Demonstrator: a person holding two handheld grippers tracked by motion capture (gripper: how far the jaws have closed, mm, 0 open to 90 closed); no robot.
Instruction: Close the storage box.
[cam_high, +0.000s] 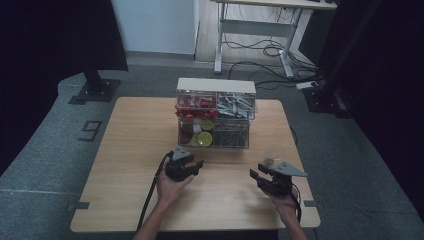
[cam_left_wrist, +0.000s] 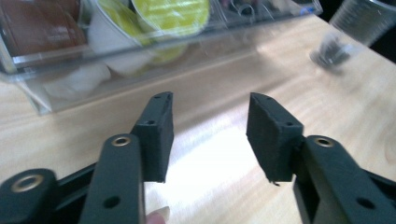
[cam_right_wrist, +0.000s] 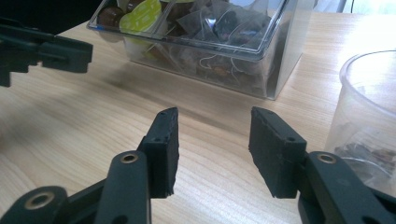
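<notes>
Both tongs stand half open over the bare desk (cam_high: 130, 150), holding nothing. The left tongs (cam_left_wrist: 210, 135) point at the clear box (cam_high: 214, 120) just ahead; its yellow-lidded cups (cam_left_wrist: 170, 16) are blurred and cut off at the top. Right of the right tongs (cam_right_wrist: 212, 149) stands a clear cup (cam_right_wrist: 369, 116), cut off, with dark bits inside that are hard to make out.

Table (cam_high: 135, 150) light wood grain. Organizer (cam_high: 215, 114) clear plastic, white top. Inside: red packets (cam_high: 195, 104), grey-white packets (cam_high: 235, 105), brown pods (cam_left_wrist: 37, 28), lime-green lidded pods (cam_left_wrist: 173, 14), dark tea bags (cam_right_wrist: 210, 28). Cup (cam_right_wrist: 369, 107) clear, dark bits at the bottom. Left gripper (cam_left_wrist: 210, 135) and right gripper (cam_right_wrist: 212, 147) black, brass-coloured rivets. Floor (cam_high: 45, 145) grey carpet.
</notes>
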